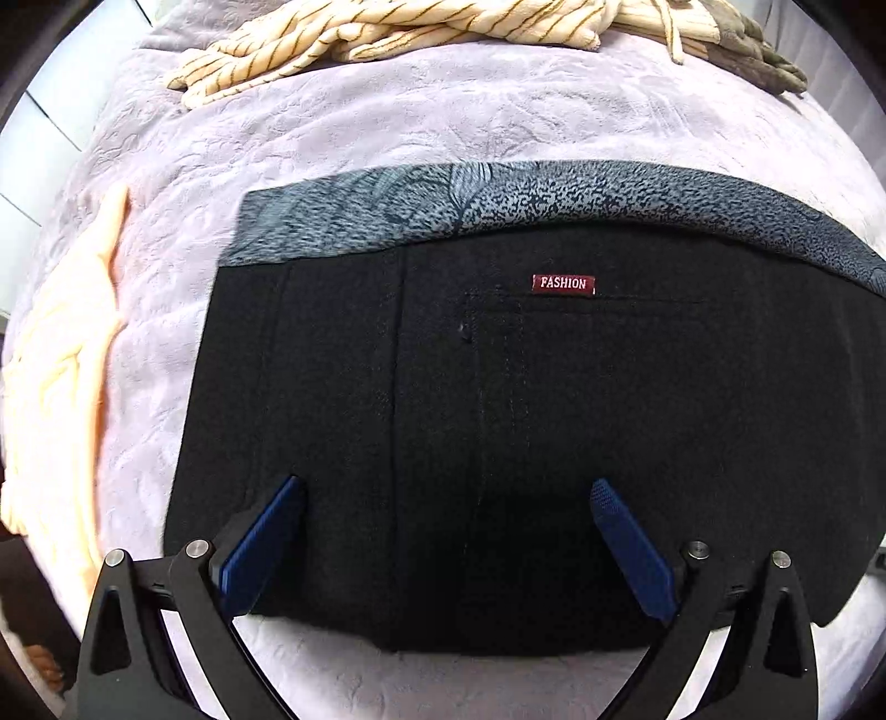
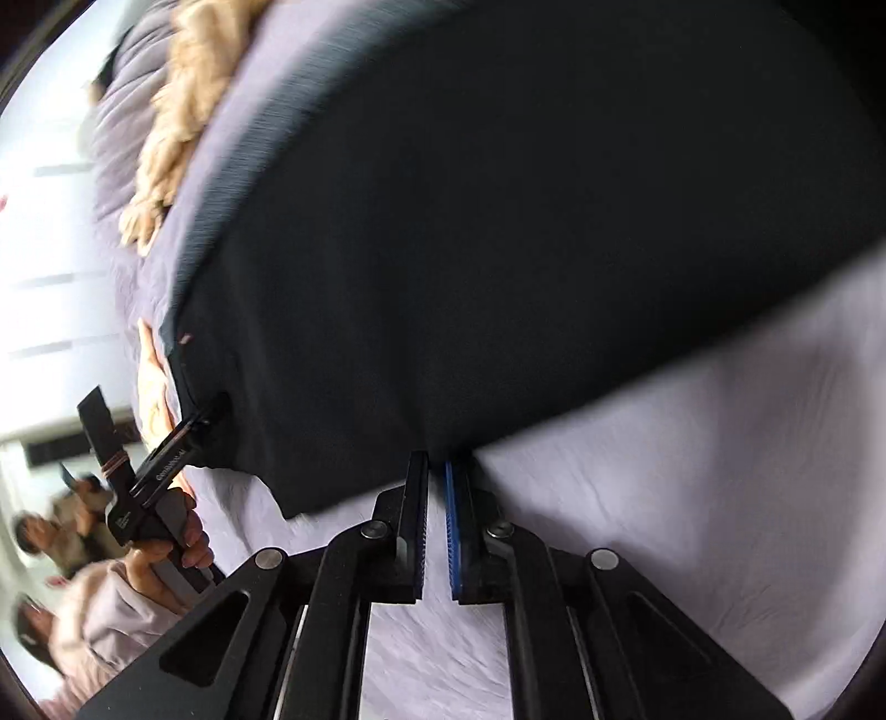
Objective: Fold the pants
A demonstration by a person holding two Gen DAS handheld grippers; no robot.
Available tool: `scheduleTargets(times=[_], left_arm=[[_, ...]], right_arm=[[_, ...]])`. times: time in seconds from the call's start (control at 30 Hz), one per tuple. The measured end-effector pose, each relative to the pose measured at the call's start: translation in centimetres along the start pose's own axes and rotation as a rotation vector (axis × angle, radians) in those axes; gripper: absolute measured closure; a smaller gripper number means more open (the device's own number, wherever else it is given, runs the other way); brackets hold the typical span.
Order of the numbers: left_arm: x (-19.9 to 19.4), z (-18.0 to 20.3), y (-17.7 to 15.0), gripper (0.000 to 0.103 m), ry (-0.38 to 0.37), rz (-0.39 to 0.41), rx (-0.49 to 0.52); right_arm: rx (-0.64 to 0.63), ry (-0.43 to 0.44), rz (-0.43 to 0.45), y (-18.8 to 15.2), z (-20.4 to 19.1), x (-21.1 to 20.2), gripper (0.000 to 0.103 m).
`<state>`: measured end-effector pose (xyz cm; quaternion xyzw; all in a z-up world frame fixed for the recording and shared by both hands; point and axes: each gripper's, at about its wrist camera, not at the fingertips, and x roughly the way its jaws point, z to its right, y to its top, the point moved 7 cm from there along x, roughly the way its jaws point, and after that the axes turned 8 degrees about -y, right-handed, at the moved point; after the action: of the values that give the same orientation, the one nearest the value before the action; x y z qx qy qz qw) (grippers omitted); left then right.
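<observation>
I count 1 pair of black pants point(image 1: 554, 432), 1 red label point(image 1: 563, 284), 1 striped cloth point(image 1: 343, 39), my 2 claws: left claw point(image 1: 446, 490), right claw point(image 2: 436, 471).

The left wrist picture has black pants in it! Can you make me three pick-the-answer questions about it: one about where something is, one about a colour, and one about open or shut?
1. Where is the red label?
A. on the black pants
B. on a pillow
C. on the floor

2. What colour are the pads of the left gripper?
A. red
B. blue
C. yellow

3. How do the left gripper's jaws stand?
A. shut tight
B. wide open
C. shut on a sock

Answers:
1 A, the label is sewn on the black cloth above a pocket seam.
2 B, both pads show blue.
3 B, the pads stand far apart over the pants.
</observation>
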<state>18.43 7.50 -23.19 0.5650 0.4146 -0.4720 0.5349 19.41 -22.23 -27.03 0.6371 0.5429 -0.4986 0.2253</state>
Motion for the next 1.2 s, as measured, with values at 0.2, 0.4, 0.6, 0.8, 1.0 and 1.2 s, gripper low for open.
scheduleTargets(times=[0.2,0.4,0.6,0.8,1.0,1.2], left_arm=[[-4.1,1.4,3.7,0.0,-0.08,0.106,0.025],[-0.9,0.1,9.9,0.0,0.049,0.144,-0.024],[-0.4,-4.8,7.7,0.0,0.056,0.068,-0.213],[-4.6,-3.1,4.4,0.0,0.049,0.085,-0.133],[-5.9,5.8,1.4,0.0,-0.014,0.062,-0.002],[-7.2,16.1,-0.2,0.0,-0.153,0.056,-0.033]], right_arm=[[-0.121,-0.001,0.074,0.4,1.0,-7.4,0.096],[-0.415,-0.095,0.272,9.9,-6.8,-16.2,0.096],[-0.566,-0.222,0.25,12.7,-12.2,-13.9,0.044],[-0.49,-0.44,0.062,10.6,-4.6,-4.7,0.047],[-0.328,-0.32,0.149,10.5,0.4,-10.7,0.048],[-0.227,-0.29,0.296,10.8,6.3,-19.9,0.048]])
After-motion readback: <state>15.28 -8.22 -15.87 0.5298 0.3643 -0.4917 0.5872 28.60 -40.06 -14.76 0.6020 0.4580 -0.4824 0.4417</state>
